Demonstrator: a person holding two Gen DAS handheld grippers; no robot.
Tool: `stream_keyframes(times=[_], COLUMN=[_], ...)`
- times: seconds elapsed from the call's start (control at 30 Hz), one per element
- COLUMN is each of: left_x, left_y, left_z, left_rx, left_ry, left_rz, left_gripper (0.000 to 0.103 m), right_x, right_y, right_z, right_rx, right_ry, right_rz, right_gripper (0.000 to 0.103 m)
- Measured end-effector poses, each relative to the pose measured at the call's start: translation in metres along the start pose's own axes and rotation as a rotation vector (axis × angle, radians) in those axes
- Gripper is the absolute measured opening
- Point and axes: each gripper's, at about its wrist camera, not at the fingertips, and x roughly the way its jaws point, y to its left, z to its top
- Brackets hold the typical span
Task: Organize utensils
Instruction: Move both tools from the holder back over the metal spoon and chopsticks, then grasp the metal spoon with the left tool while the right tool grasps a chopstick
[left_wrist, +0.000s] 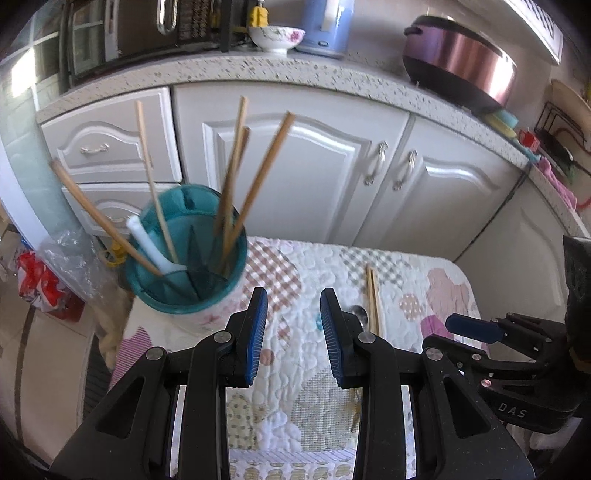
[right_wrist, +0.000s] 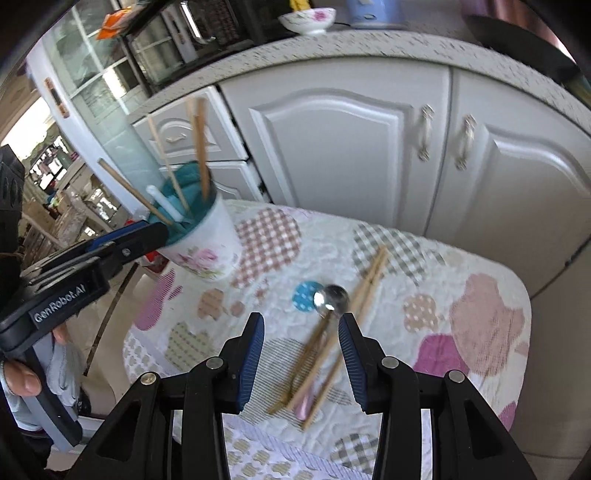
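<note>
Bright daylight throughout, strongest from the glazed door (right_wrist: 85, 99) at upper left, blown out to white there. Glare streaks on the purple cooker (left_wrist: 465, 62) and the cabinet doors (left_wrist: 295, 170). Soft, faint shadows on the quilted cover (right_wrist: 388, 280). Heavy fisheye bending, dark vignette at corners. Motion blur on the upright chopsticks (left_wrist: 231, 173) and the loose chopsticks (right_wrist: 332, 347).
</note>
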Motion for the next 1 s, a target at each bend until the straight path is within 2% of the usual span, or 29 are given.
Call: stream_keyframes(times=[0.2, 0.4, 0.67, 0.73, 0.97, 1.0], left_x=[0.022, 0.049, 0.081, 0.087, 0.108, 0.112], left_y=[-0.007, -0.010, -0.022, -0.023, -0.024, -0.024], left_z=[-0.010, -0.026, -0.040, -0.041, -0.039, -0.037], left_rx=[0.012, 0.015, 0.058, 0.066, 0.079, 0.076], left_ry=[0.046, 0.113, 0.198, 0.204, 0.231, 0.231], left_rz=[0.005, -0.009, -0.075, -0.083, -0.098, -0.094], left_gripper=[0.029, 0.029, 0.029, 0.029, 0.029, 0.029], right_x=[0.020, 0.050, 0.087, 0.095, 0.121, 0.123], right_y=[-0.026, -0.051, -0.063, -0.065, -0.061, -0.060], right_z=[-0.022, -0.036, -0.036, -0.033, -0.020, -0.019], right_rx=[0.051, 0.148, 0.174, 0.169, 0.120, 0.109], right_ry=[0.037, 0.074, 0.105, 0.115, 0.157, 0.162], right_rz=[-0.039, -0.036, -0.021, -0.033, -0.045, -0.057], right_gripper=[0.040, 0.040, 0.040, 0.032, 0.027, 0.023])
